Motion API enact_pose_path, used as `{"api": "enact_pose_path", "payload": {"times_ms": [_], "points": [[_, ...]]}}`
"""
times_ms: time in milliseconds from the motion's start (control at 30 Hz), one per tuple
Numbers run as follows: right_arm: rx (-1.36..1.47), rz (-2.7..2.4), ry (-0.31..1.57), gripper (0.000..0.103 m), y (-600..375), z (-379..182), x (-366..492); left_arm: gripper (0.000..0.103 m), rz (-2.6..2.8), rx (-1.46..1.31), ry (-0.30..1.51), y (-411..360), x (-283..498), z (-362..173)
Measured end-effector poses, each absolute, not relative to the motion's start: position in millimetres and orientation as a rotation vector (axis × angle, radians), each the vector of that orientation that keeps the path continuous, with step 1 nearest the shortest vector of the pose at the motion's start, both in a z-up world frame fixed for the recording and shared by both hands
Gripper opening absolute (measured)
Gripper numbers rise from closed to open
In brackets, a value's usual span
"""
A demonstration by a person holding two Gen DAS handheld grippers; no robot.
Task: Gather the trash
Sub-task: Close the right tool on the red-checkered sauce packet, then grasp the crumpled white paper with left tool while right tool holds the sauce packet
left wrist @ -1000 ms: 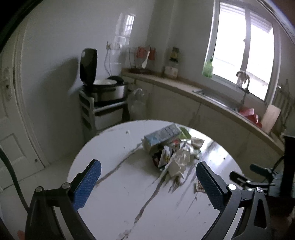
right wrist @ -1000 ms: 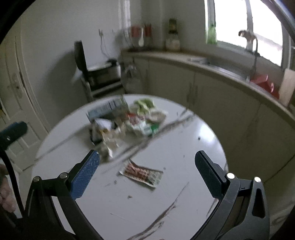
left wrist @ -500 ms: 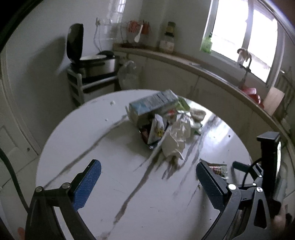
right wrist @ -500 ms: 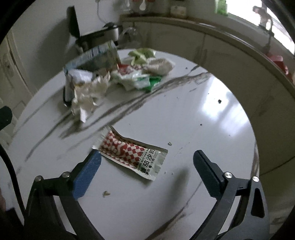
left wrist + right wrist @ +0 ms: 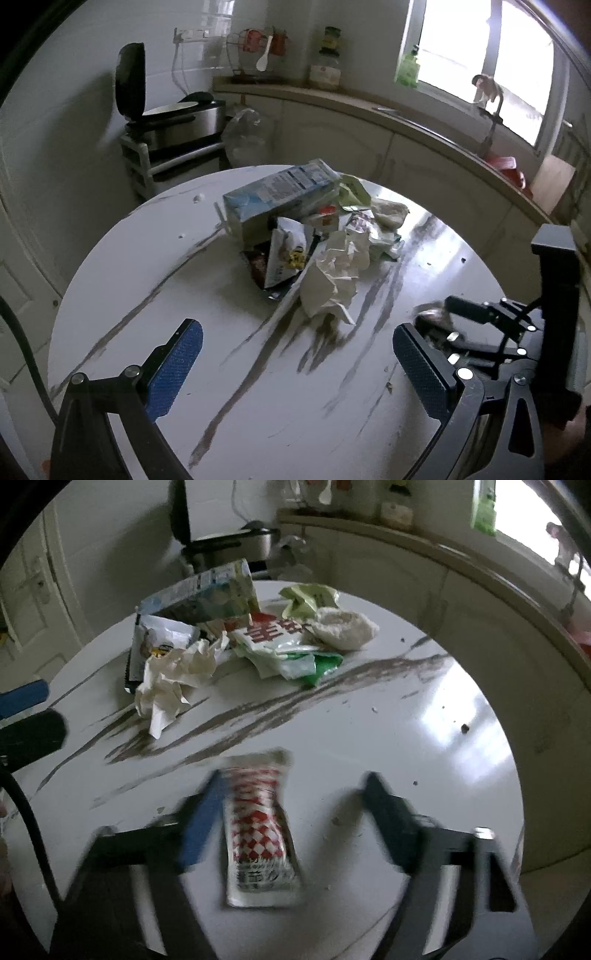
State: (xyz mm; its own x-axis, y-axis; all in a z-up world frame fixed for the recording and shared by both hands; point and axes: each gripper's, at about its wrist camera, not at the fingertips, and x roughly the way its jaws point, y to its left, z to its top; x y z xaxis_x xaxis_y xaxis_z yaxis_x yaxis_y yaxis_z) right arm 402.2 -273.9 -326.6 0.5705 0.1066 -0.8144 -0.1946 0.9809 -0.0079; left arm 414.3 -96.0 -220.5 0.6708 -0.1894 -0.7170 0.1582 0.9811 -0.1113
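— Which bit of trash first?

— The sachet (image 5: 260, 830), lying flat on the surface (image 5: 406, 709) apart from the pile (image 5: 236, 638). The right gripper (image 5: 291, 812) has just been closing around it; one pad is beside it, nothing pinched yet.

— And the left gripper (image 5: 295, 365)?

— Wide open, empty, over bare surface. Next, I'd say: finish closing and lift.

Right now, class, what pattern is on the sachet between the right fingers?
Red and white checks on the sachet; the right wrist view shows it best.
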Motion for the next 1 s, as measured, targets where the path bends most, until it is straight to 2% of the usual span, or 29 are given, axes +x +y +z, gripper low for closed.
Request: {"api": "enact_pose_path", "payload": {"times_ms": [33,133,200,267,367,433,467,500,733,767,800,833,967,1000], "points": [[-0.105,0.174,0.948,0.036,-275,-325,401,0.102,-0.199,-0.039,0.814,-98,416,-222],[-0.094,0.177,0.955,0.032,-281,-324,396,0.102,-0.206,-0.037,0.820,-103,417,-229],[-0.073,0.178,0.957,0.024,-286,-322,394,0.102,-0.209,-0.031,0.821,-107,417,-231],[-0.041,0.185,0.957,0.023,-292,-322,394,0.102,-0.215,-0.025,0.822,-111,417,-232],[0.018,0.202,0.957,0.025,-302,-323,391,0.102,-0.217,-0.020,0.827,-115,420,-235],[0.026,0.190,0.963,0.038,-306,-323,388,0.102,-0.220,-0.020,0.828,-117,422,-236],[0.027,0.185,0.965,0.052,-307,-323,387,0.102,-0.221,-0.017,0.829,-118,424,-237],[0.036,0.186,0.967,0.056,-307,-322,384,0.102,-0.221,-0.013,0.829,-119,426,-238],[0.007,0.169,0.975,0.055,-292,-324,371,0.102,-0.241,-0.009,0.843,-126,446,-245],[-0.029,0.157,0.972,0.051,-286,-324,370,0.102,-0.245,-0.011,0.846,-127,450,-246],[-0.044,0.158,0.968,0.036,-283,-324,370,0.100,-0.244,-0.011,0.852,-128,454,-248],[-0.055,0.163,0.961,0.029,-281,-323,369,0.099,-0.246,-0.008,0.862,-130,458,-250],[-0.047,0.159,0.947,0.018,-285,-323,372,0.091,-0.229,0.017,0.907,-140,480,-263],[-0.043,0.160,0.946,0.016,-286,-323,373,0.086,-0.223,0.021,0.915,-142,485,-266]]}}
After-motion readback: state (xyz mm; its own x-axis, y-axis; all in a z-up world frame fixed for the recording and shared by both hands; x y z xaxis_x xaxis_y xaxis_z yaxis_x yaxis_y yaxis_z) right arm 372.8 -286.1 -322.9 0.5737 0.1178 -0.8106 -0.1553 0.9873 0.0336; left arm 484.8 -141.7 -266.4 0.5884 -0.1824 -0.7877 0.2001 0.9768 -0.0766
